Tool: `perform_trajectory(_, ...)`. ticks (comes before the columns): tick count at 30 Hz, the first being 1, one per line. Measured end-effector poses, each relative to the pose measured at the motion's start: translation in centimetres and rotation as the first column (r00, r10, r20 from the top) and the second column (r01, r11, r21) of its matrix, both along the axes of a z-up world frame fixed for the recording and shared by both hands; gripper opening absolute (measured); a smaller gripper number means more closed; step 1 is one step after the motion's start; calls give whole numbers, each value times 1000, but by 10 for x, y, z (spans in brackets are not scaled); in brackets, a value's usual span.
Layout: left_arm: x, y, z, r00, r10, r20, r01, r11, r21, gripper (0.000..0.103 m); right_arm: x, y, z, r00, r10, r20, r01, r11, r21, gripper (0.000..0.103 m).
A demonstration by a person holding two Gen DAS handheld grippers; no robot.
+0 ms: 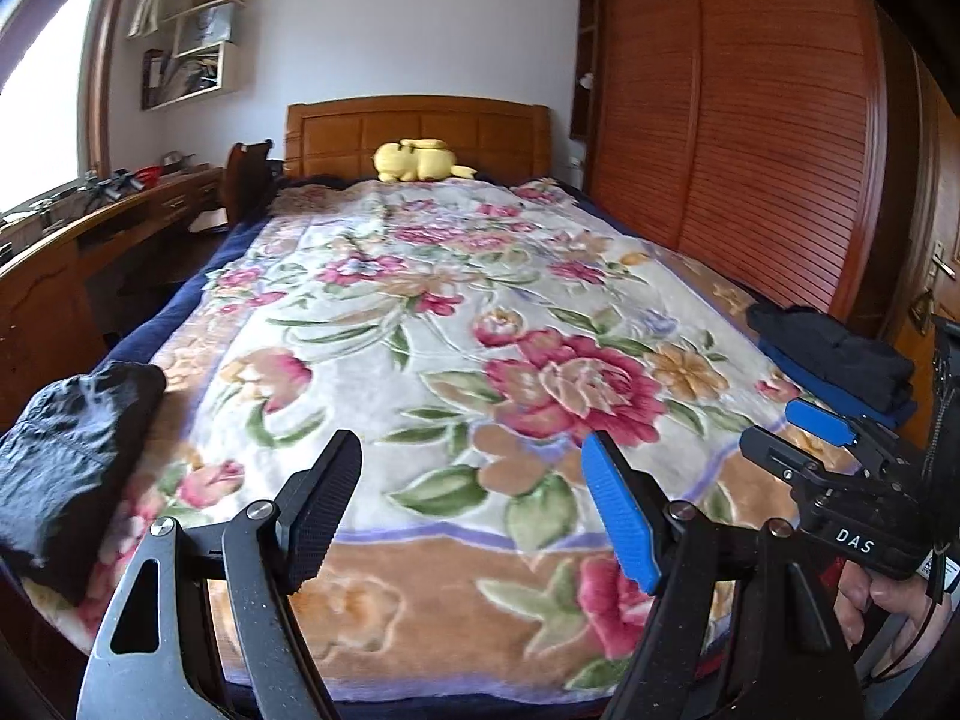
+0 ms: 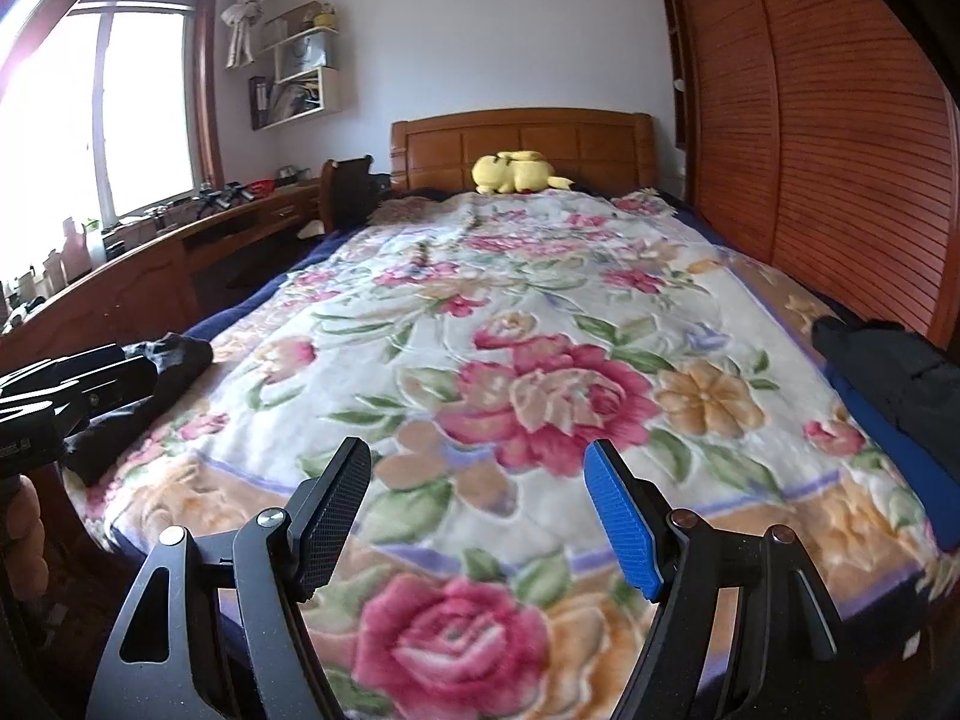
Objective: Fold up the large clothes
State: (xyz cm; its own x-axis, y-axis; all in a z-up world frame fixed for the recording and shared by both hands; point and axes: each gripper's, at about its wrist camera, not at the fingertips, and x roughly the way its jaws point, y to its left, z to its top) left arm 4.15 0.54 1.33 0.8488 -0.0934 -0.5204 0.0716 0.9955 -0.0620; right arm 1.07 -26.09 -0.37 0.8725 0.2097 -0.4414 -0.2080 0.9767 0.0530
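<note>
A crumpled black garment (image 1: 78, 462) lies on the bed's near left corner, to the left of my left gripper (image 1: 474, 504). That gripper hovers open over the floral blanket (image 1: 456, 324) with nothing between its fingers. At the bed's right edge rests a folded dark stack (image 1: 834, 354) on a blue garment. My right gripper (image 1: 774, 427) shows just in front of it, a hand on its handle. In the right wrist view my right gripper (image 2: 480, 510) is open and empty above the blanket (image 2: 540, 312). The black garment (image 2: 162, 384) sits left, partly behind my left gripper (image 2: 129, 369); the folded stack (image 2: 888, 372) sits right.
A yellow plush toy (image 1: 420, 161) lies by the wooden headboard (image 1: 420, 132). A slatted wooden wardrobe (image 1: 750, 120) runs close along the bed's right side. A cluttered wooden desk (image 1: 90, 222) and a chair stand on the left under a window.
</note>
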Motion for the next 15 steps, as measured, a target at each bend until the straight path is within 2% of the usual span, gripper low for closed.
perform_trajectory(6, -9, 15, 16, 998, 33, 44, -32, 999, -7, 77, -4, 9, 9, 999, 27, 45, -27, 1000, 4, 75)
perform_trajectory(15, -30, 12, 40, 993, 31, 117, -34, 999, 32, 77, -17, 3, 14, 992, 17, 122, -19, 1000, 13, 75)
